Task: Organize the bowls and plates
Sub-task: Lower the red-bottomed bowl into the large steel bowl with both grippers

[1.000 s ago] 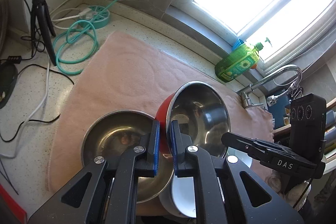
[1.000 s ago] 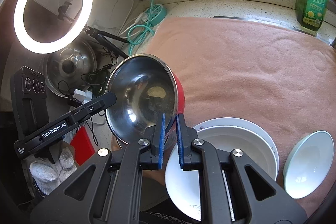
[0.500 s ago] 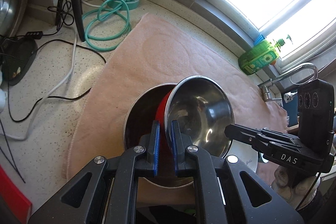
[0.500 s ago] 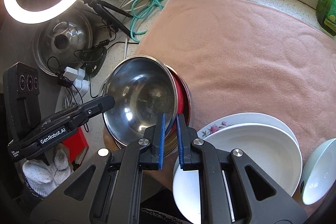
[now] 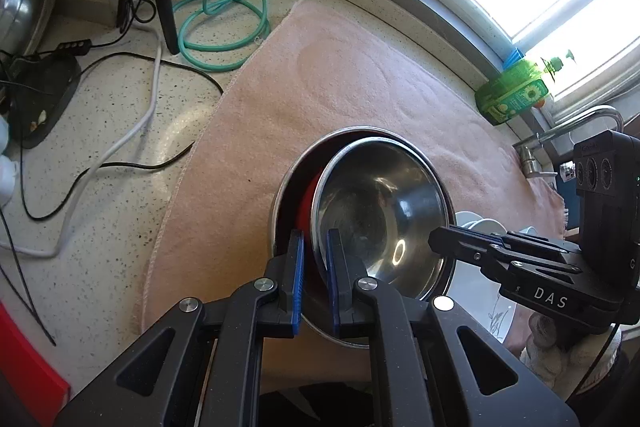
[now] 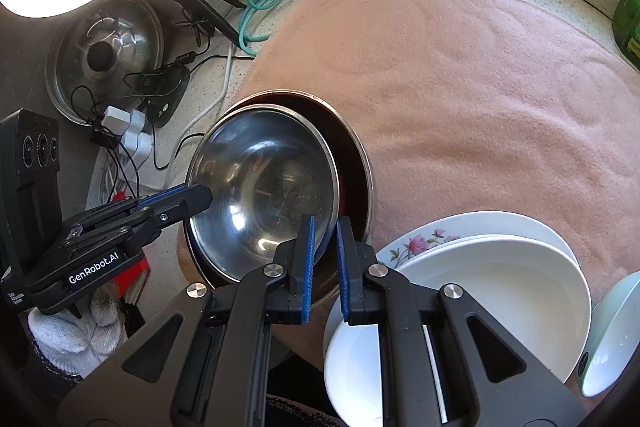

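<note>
The left claw (image 5: pixel 314 279) pinches one side of the rim of the red-sided steel bowl (image 5: pixel 376 207); the right claw (image 6: pixel 324 259) pinches the opposite side. The bowl sits tilted inside the larger steel bowl (image 6: pixel 360 163), which rests on the pink towel (image 6: pixel 460 67) covering the desk (image 5: pixel 100 115). Nesting looks nearly done, pending release. Just beside, the white plates (image 6: pixel 500 275) are already stacked, but the pale green bowl (image 6: pixel 616 339) lies apart, seemingly unsorted.

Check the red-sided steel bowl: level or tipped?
Tipped. The red-sided bowl leans inside the larger steel bowl, red wall showing on one side, both claws on its rim.
</note>
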`<control>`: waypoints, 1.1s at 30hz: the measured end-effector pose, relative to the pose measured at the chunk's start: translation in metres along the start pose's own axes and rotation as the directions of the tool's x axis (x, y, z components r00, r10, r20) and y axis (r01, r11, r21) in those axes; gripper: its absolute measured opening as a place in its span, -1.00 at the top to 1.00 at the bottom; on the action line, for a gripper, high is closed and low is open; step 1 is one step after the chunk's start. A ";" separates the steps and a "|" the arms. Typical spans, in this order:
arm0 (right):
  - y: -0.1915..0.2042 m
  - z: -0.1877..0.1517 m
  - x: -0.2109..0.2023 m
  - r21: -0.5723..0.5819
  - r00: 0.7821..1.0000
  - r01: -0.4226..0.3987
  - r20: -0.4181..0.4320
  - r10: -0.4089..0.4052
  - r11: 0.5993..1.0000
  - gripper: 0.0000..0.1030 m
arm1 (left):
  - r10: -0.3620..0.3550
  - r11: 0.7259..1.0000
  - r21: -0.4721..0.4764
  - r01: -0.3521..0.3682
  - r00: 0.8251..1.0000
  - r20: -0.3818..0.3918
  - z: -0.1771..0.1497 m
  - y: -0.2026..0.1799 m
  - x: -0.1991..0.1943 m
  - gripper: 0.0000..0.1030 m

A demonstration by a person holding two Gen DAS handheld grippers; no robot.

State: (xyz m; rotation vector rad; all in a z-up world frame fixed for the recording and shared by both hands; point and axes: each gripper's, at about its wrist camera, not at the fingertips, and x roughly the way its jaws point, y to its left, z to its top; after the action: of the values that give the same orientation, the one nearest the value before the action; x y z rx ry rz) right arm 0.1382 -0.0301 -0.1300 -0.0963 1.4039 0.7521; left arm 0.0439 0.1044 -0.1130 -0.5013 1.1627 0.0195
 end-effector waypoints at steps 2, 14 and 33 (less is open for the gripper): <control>0.000 0.001 0.002 0.004 1.000 0.002 -0.004 -0.002 1.000 0.78 | 0.000 1.000 0.003 0.001 1.000 -0.008 -0.001 0.000 0.002 0.82; 0.004 0.001 0.004 -0.017 1.000 0.015 -0.011 -0.015 1.000 0.71 | 0.017 1.000 0.015 -0.016 1.000 -0.023 0.001 -0.003 0.007 0.82; 0.016 0.002 -0.001 -0.060 0.999 0.042 -0.018 -0.043 0.997 0.21 | 0.054 0.997 0.064 -0.052 0.998 -0.042 0.003 -0.011 0.010 0.71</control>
State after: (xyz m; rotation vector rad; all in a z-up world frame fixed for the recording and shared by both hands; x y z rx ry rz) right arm 0.1311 -0.0169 -0.1230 -0.1796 1.3934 0.7600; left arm 0.0539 0.0931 -0.1165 -0.4165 1.2152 0.0176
